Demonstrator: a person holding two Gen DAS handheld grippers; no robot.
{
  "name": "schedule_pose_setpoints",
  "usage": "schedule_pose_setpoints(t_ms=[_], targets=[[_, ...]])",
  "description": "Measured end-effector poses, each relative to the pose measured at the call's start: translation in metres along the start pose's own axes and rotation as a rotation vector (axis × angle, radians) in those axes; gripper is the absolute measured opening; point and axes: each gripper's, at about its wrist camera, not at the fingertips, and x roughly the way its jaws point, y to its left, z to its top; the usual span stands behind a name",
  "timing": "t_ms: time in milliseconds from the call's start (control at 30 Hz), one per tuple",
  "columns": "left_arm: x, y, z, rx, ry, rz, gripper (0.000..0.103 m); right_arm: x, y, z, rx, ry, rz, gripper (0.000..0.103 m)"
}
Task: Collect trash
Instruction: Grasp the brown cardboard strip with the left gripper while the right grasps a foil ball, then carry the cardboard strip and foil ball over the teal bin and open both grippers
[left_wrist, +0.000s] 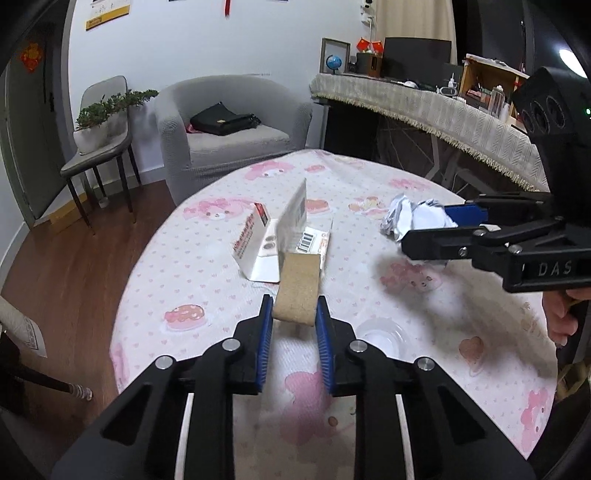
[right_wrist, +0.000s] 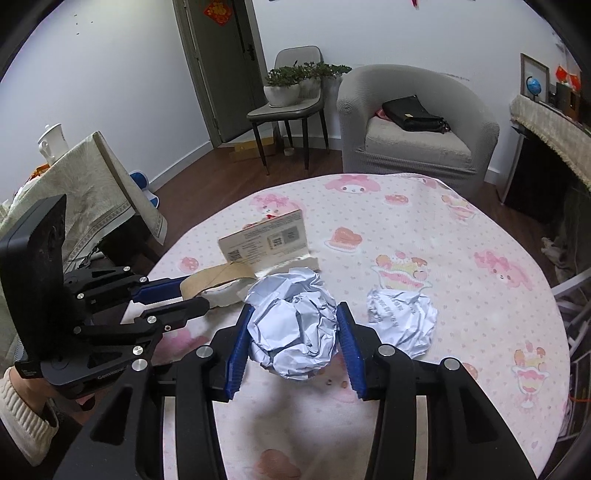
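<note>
At the bottom of the left wrist view the left gripper (left_wrist: 294, 312) has its blue-padded fingers (left_wrist: 266, 314) clamped on the near end of a brown cardboard flap (left_wrist: 298, 286), low centre of the frame. No earlier view is given, so only the grip itself can be told. The flap belongs to a torn white carton (left_wrist: 284, 240) lying opened out on the table (left_wrist: 207, 295), just beyond the fingertips, with one panel standing up and a barcode label showing.

In the right wrist view the right gripper (right_wrist: 295, 325) has its fingers (right_wrist: 240, 339) pressed on either side of a crumpled paper ball (right_wrist: 293, 325), held at mid frame above the pink cartoon tablecloth. Just right of it a second crumpled paper (right_wrist: 402, 319), printed with text, lies on the cloth. The carton stands directly behind the held ball, touching or nearly touching it.

Farther off, past the table's far edge, are a grey armchair (left_wrist: 229, 125) with a black bag (left_wrist: 221, 118) on its seat, a chair carrying a potted plant (left_wrist: 99, 118) at upper left, and a cluttered side table at upper right.
</note>
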Motion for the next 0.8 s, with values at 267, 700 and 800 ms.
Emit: schedule_pose_setpoints(t_ms=[267,700,800], targets=[[-0.03,-0.003,-0.016,-0.024,-0.027,0.018,0.024,0.001,0.025,-0.014,-0.014,0.009,0.006,0.045],[-0.084,-0.012,-0.051,-0.112,-0.054,0.062,0.024,-0.019,0.064,-0.044,-0.012,-0.018,0.046,0.045],[-0.093,-0.018,-0.062,-0.113,-0.048,0.076,0.024,-0.025,0.074,-0.05,-0.014,-0.027,0.056,0.045]])
